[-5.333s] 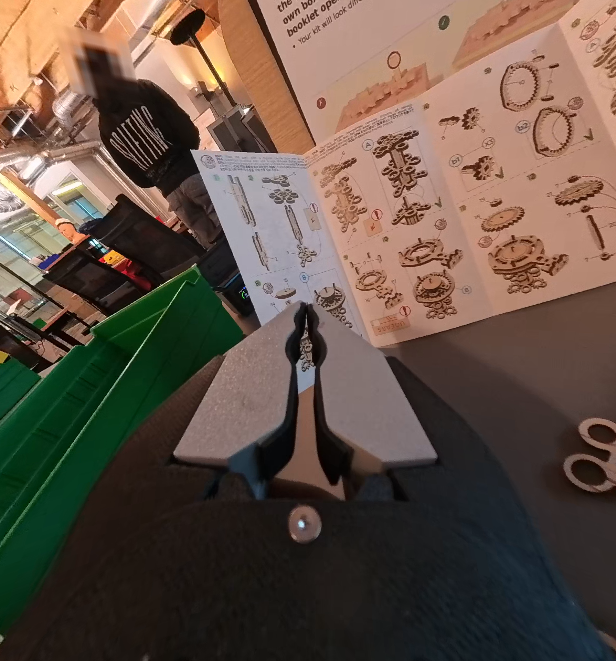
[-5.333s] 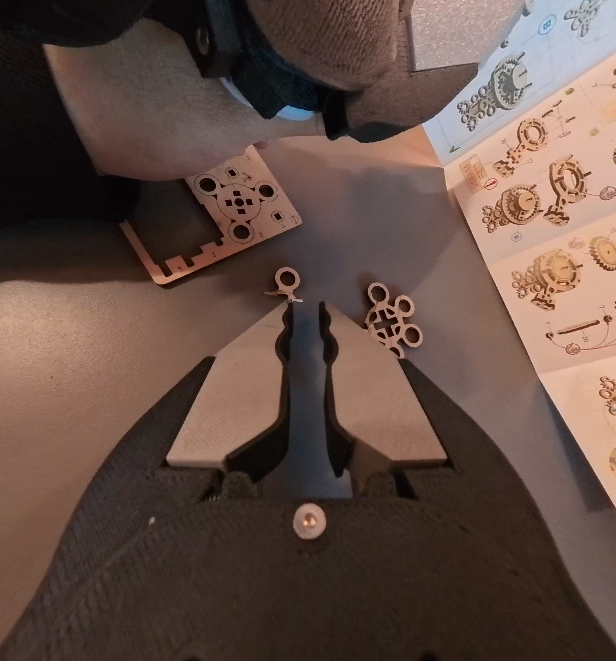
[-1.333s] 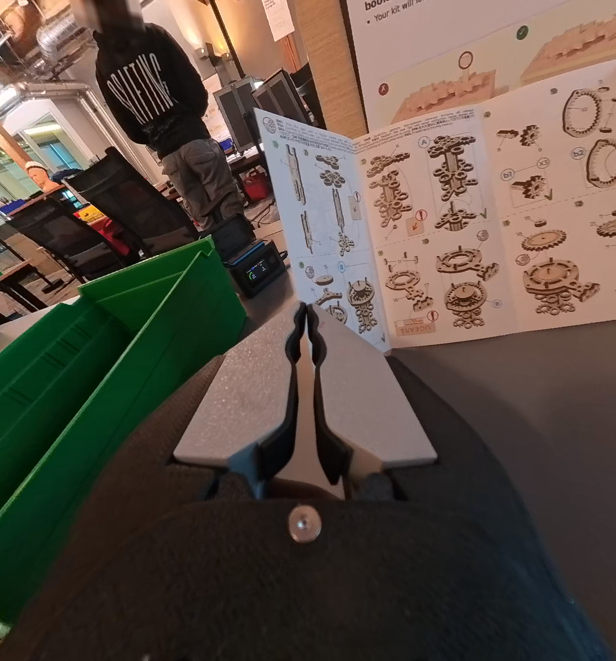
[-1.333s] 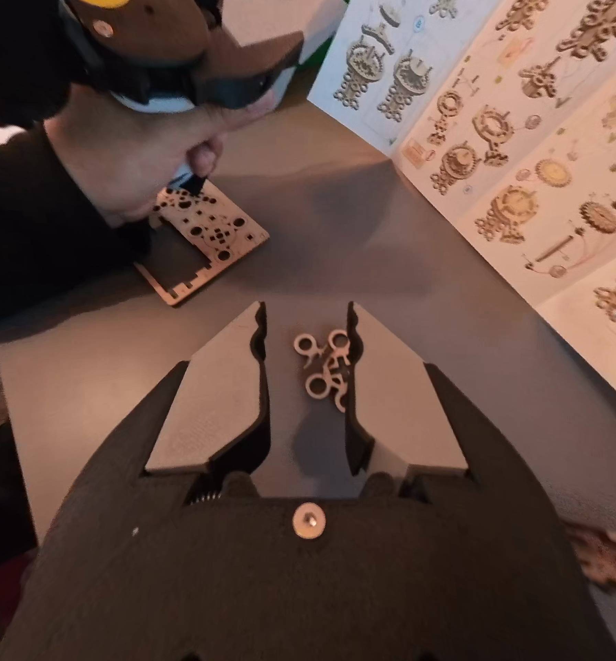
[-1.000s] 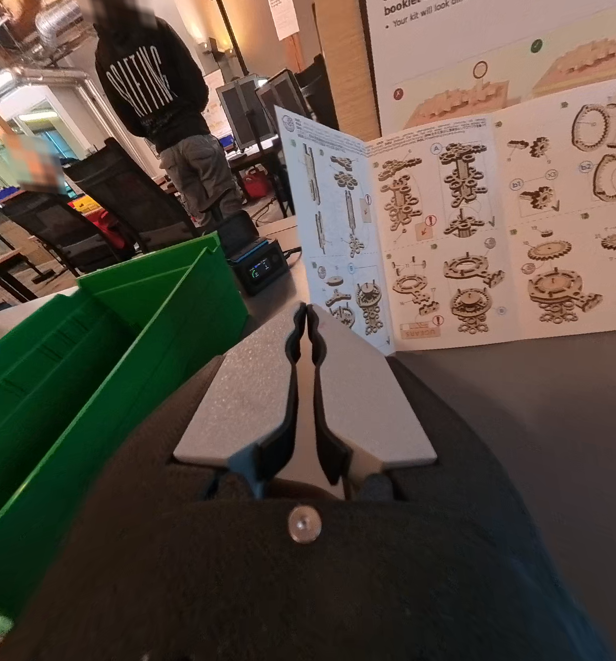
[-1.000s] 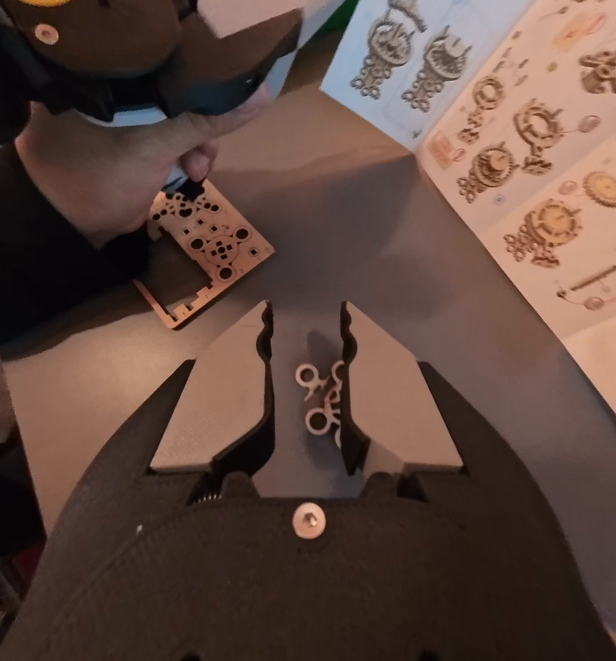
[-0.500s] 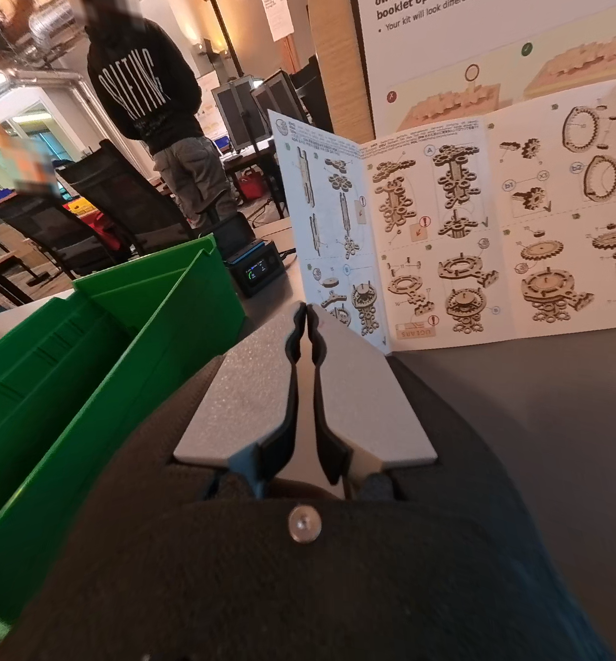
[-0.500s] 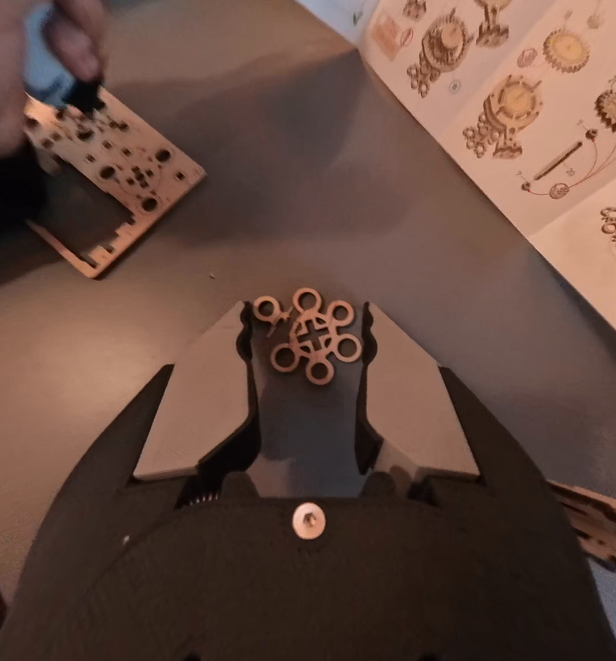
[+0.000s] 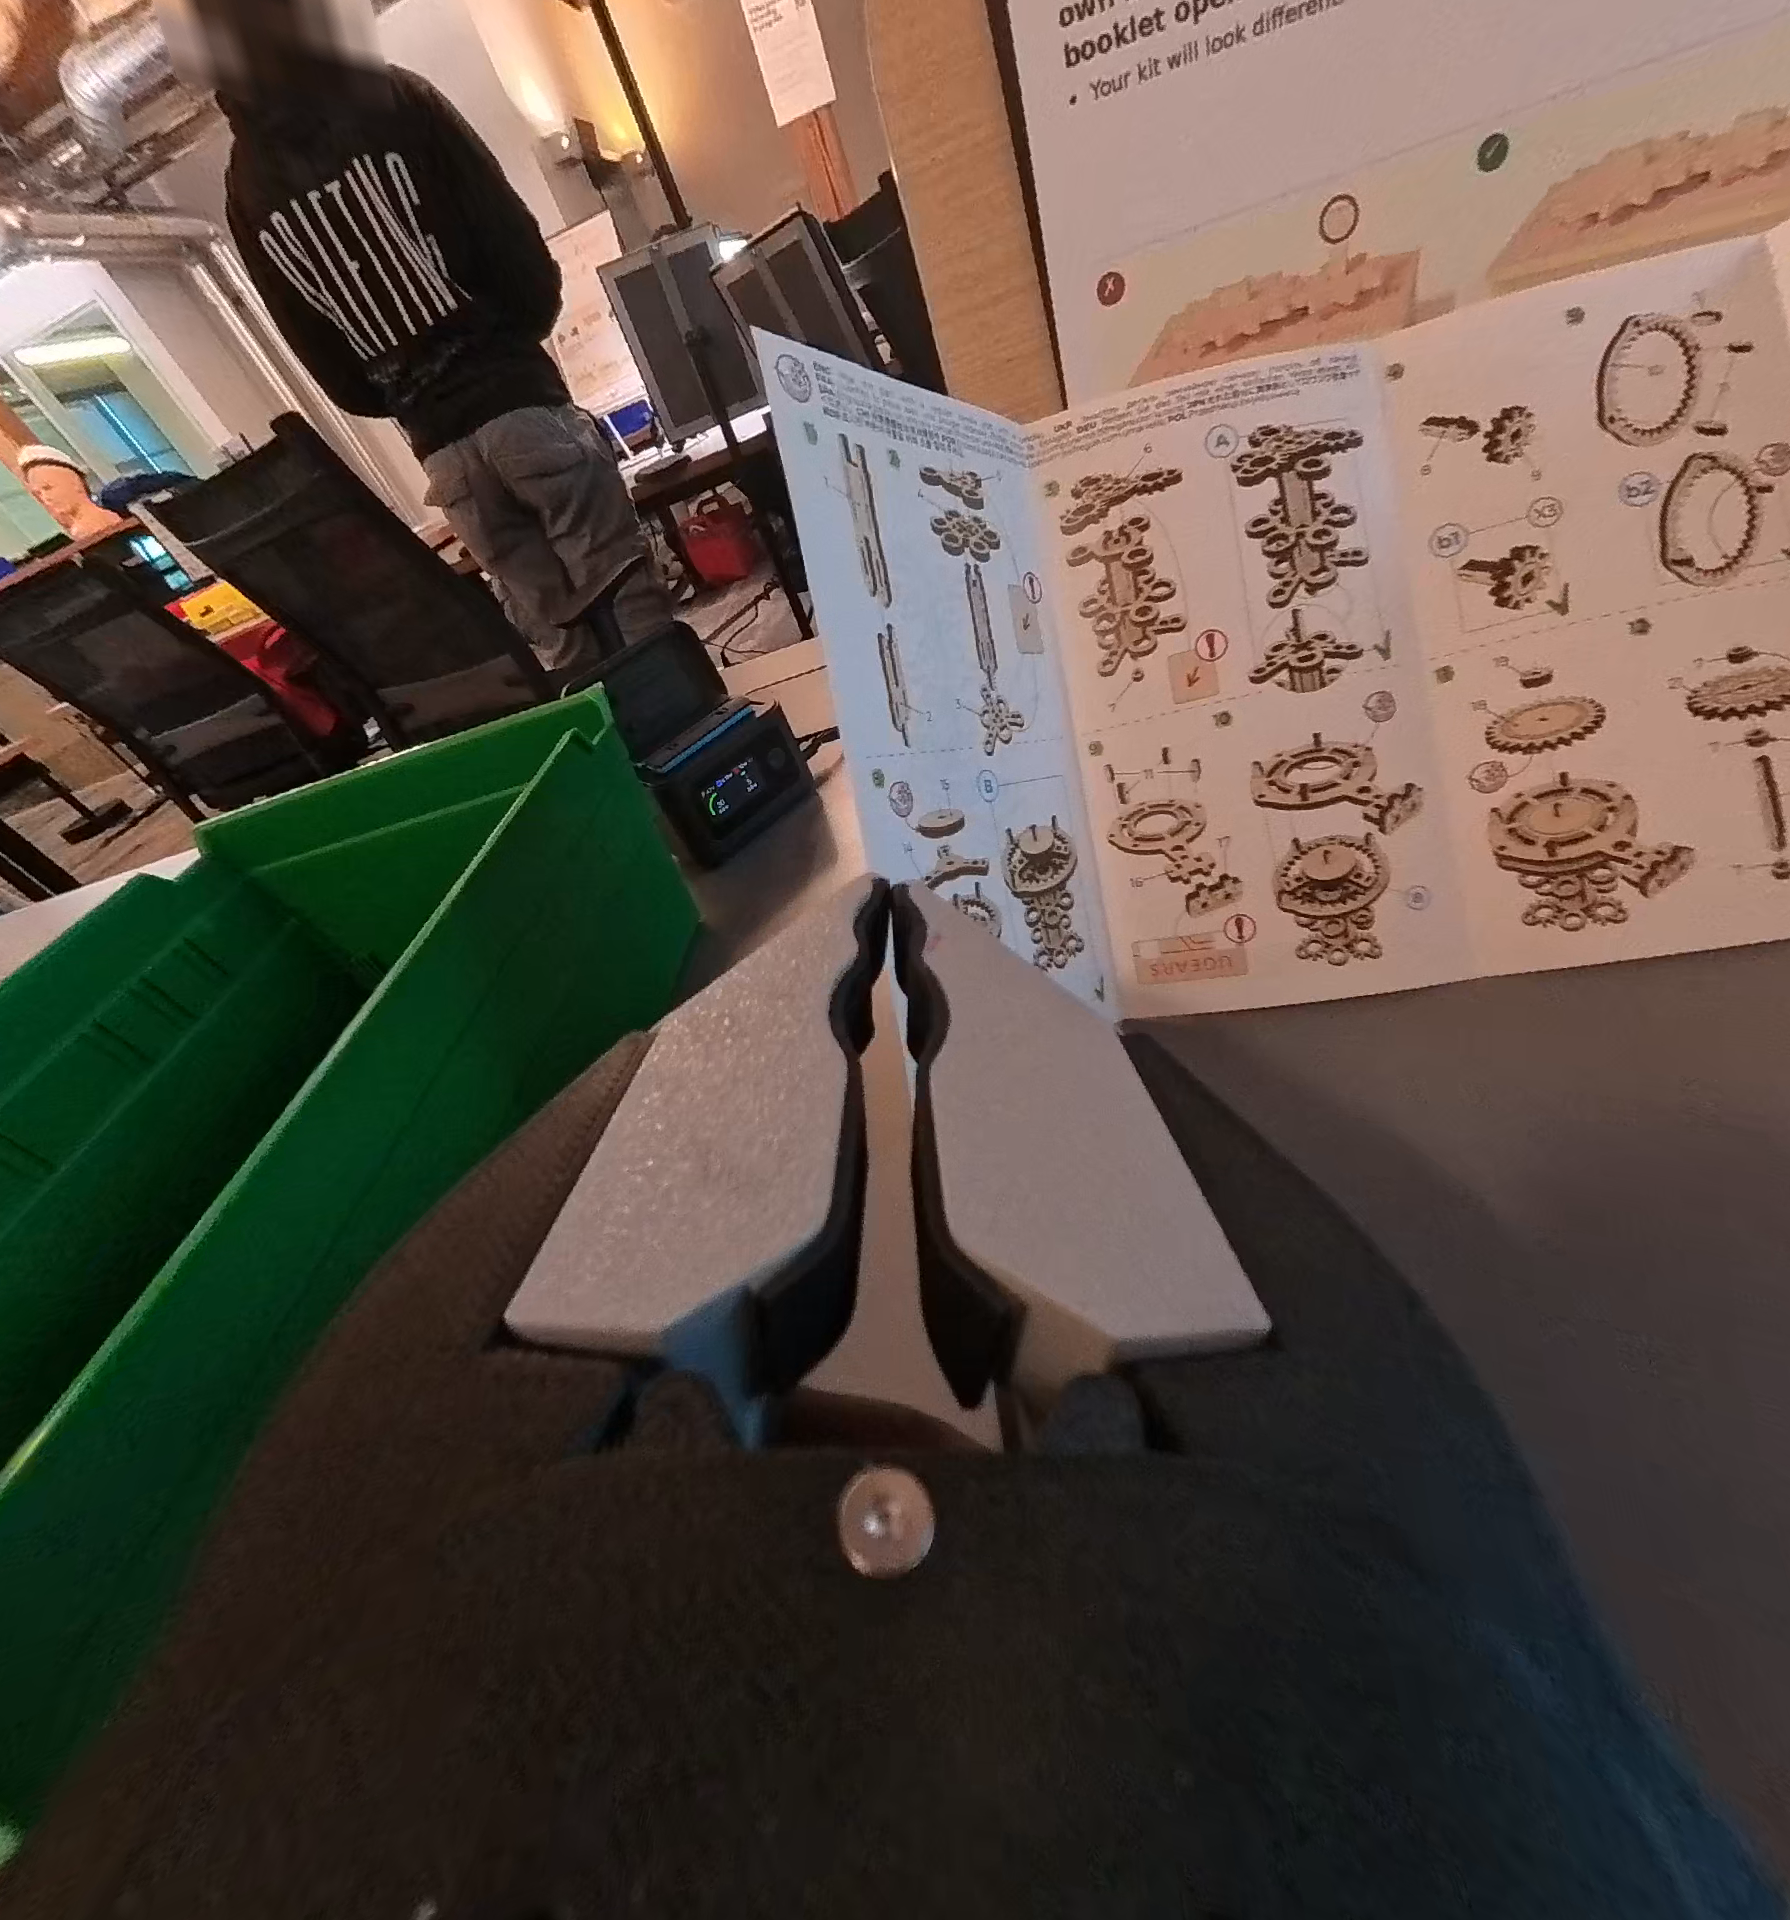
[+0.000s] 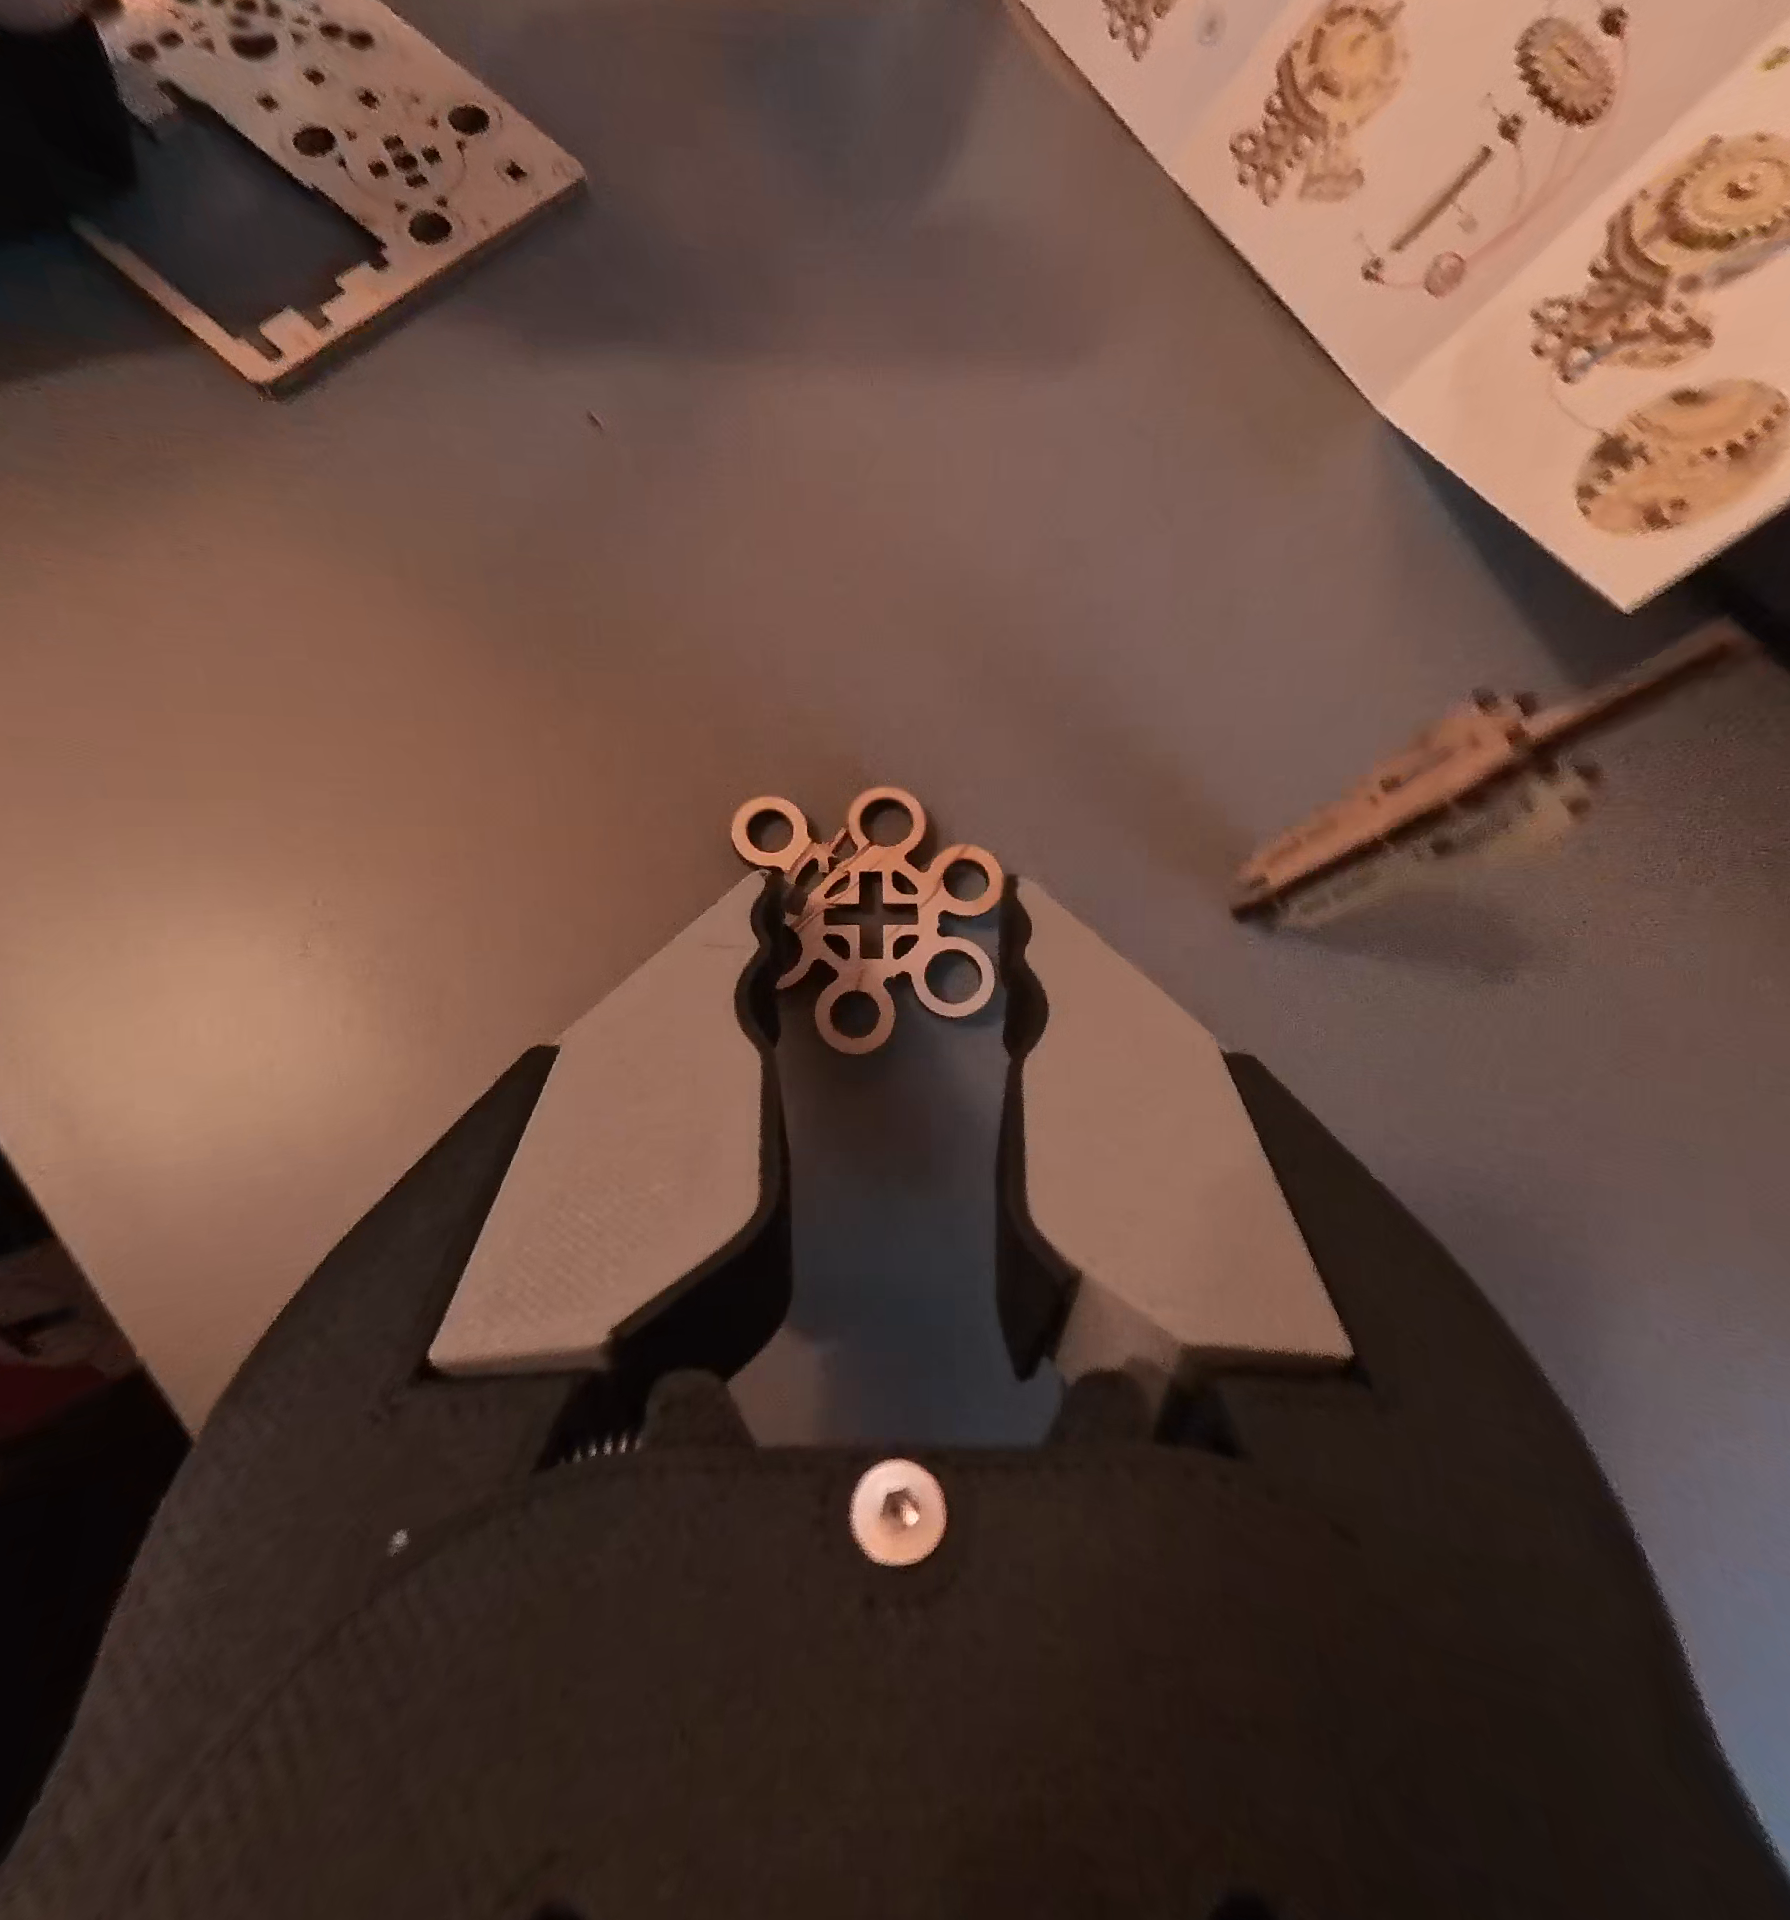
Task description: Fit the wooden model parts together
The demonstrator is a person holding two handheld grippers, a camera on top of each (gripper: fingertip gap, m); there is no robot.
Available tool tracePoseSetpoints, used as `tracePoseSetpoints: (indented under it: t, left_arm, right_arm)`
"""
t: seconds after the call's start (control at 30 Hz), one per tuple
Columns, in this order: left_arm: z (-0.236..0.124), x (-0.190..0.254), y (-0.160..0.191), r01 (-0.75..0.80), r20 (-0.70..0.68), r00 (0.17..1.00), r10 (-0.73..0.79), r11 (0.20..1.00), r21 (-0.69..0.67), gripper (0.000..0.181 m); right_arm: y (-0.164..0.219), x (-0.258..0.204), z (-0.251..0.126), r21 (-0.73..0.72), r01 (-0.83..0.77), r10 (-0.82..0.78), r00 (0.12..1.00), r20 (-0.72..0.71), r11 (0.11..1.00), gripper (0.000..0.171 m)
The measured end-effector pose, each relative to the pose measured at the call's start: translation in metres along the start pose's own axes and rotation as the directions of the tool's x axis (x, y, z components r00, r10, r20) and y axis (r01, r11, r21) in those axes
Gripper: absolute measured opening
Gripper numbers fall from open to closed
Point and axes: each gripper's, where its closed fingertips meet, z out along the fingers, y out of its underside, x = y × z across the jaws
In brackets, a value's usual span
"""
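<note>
My right gripper (image 10: 886, 883) is shut on a small flat wooden flower-shaped part (image 10: 855, 985) with several rings and a cross-shaped hole. It holds the part at its fingertips over the grey table (image 10: 455, 675). A slim, part-built wooden assembly (image 10: 1431, 800) lies on the table to the right of it. A punched-out wooden sheet (image 10: 532, 192) lies at the far left. My left gripper (image 9: 891, 899) is shut with nothing visible between its fingers. It is held low over the table and points at the folded instruction booklet (image 9: 1390, 675).
Green plastic bins (image 9: 299, 1039) stand close on the left of my left gripper. A black device with a lit screen (image 9: 735, 790) sits behind them. The booklet (image 10: 1493, 260) stands along the table's far right. A person (image 9: 434, 364) stands among chairs in the background. The tips of one gripper are about 30 cm away from the tips of the other.
My right gripper closed on the flower-shaped part and carried it back and to the right; the wooden assembly came into view. The left gripper barely moved, and its hand left the right wrist view.
</note>
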Motion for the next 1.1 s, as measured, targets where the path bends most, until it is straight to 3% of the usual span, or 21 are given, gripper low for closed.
tracePoseSetpoints:
  t: [0.27, 0.4, 0.5, 0.57, 0.73, 0.83, 0.93, 1.1]
  left_arm:
    - [0.0, 0.001, 0.001, -0.002, 0.0, 1.0, 0.002, 1.0, -0.002, 0.0]
    - [0.0, 0.0, 0.0, -0.001, 0.002, 1.0, 0.001, 1.0, -0.001, 0.0]
    - [0.0, -0.001, 0.0, 0.002, 0.003, 1.0, -0.002, 1.0, 0.0, 0.0]
    - [0.0, -0.001, 0.001, 0.004, 0.003, 1.0, -0.004, 1.0, 0.0, 0.0]
    - [-0.001, -0.001, 0.0, 0.005, 0.002, 1.0, -0.005, 1.0, 0.002, 0.0]
    - [-0.001, -0.001, -0.001, 0.004, -0.001, 1.0, -0.004, 1.0, 0.003, 0.0]
    - [-0.002, 0.001, -0.003, 0.003, -0.006, 1.0, -0.003, 1.0, 0.01, 0.0]
    - [-0.004, 0.006, -0.006, -0.006, -0.022, 1.0, 0.007, 1.0, 0.02, 0.0]
  right_arm:
    - [0.043, 0.05, -0.036, -0.02, -0.119, 0.118, 0.991, -0.06, 0.993, 0.038]
    - [0.058, 0.094, -0.047, -0.035, -0.14, 0.132, 0.977, -0.17, 0.99, 0.038]
    - [0.064, 0.138, -0.05, -0.035, -0.174, 0.16, 0.956, -0.248, 0.984, 0.036]
    - [0.066, 0.167, -0.051, -0.029, -0.176, 0.159, 0.938, -0.307, 0.984, 0.025]
    - [0.069, 0.214, -0.041, -0.028, -0.213, 0.19, 0.916, -0.352, 0.977, 0.032]
    - [0.065, 0.226, -0.043, -0.026, -0.221, 0.196, 0.906, -0.376, 0.975, 0.035]
    - [0.044, 0.221, -0.052, 0.069, -0.196, 0.207, 0.907, -0.367, 0.978, 0.035]
    - [0.005, 0.189, -0.053, 0.231, -0.19, 0.242, 0.945, -0.221, 0.954, 0.037]
